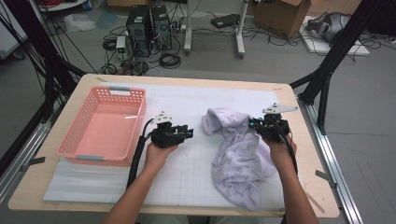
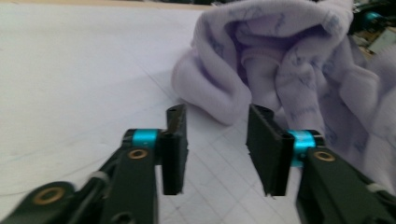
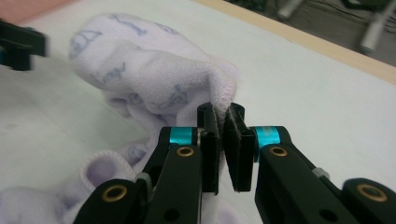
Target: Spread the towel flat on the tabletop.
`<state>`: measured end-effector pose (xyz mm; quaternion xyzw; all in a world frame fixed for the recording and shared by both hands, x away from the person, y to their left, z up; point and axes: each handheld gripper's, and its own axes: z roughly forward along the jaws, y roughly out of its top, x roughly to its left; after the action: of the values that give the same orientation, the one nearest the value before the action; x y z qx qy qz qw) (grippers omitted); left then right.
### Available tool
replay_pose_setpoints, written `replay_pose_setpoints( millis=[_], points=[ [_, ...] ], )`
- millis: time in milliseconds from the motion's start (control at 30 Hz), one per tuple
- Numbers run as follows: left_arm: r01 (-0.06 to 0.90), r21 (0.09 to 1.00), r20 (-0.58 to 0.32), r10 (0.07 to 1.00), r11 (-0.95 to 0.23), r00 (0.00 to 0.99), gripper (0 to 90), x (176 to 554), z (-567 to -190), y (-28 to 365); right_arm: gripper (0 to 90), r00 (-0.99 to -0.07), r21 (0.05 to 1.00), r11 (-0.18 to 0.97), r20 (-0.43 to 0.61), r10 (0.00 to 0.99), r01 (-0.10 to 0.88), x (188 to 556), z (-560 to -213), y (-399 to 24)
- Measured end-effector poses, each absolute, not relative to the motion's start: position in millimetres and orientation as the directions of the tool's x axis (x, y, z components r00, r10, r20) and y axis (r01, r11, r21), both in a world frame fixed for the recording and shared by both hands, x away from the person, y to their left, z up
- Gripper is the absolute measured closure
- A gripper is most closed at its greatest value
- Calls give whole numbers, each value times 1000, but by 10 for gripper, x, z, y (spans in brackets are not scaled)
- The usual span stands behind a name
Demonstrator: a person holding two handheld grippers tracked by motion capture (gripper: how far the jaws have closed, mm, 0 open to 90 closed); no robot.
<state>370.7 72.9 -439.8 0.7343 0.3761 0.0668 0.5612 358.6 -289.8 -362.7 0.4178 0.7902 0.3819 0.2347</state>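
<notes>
From above, the lilac garment (image 1: 240, 156) lies crumpled on the white mat (image 1: 187, 172), right of centre, one end lifted toward my right gripper (image 1: 256, 125), which grips its upper edge. My left gripper (image 1: 186, 132) sits to the left of the cloth, apart from it, with the pink basket (image 1: 100, 156) beyond it on the left.

Along my left gripper (image 2: 215, 140), the jaws stand partly open with nothing between them; the garment (image 2: 280, 56) bulges just ahead and to the right, its nearest fold close to the fingertips (image 2: 176, 114) but not touching.

Along my right gripper (image 3: 223, 135), the jaws are pinched nearly together on a stitched hem of the garment (image 3: 149, 70), which drapes away to the left and down onto the mat.
</notes>
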Motion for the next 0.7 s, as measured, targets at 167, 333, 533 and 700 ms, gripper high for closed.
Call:
replay_pose_setpoints(
  millis=[167,333,533,700],
  points=[
    [502,857,-330,624,-117,708,637,3699,-4464,602,836,-417,730,370,-127,900,574,3617,-3752,-3094],
    [483,867,-304,633,-126,712,573,3695,-4430,669,627,-341,731,323,-131,931,601,3590,-3783,-3214],
    [411,904,-241,652,-120,719,503,3606,-4385,852,523,-441,860,291,-87,893,420,3430,-3499,-3066],
    [370,918,-195,651,-142,734,486,3503,-4346,923,529,-596,885,316,-56,801,341,3441,-3430,-2753]
  ],
)
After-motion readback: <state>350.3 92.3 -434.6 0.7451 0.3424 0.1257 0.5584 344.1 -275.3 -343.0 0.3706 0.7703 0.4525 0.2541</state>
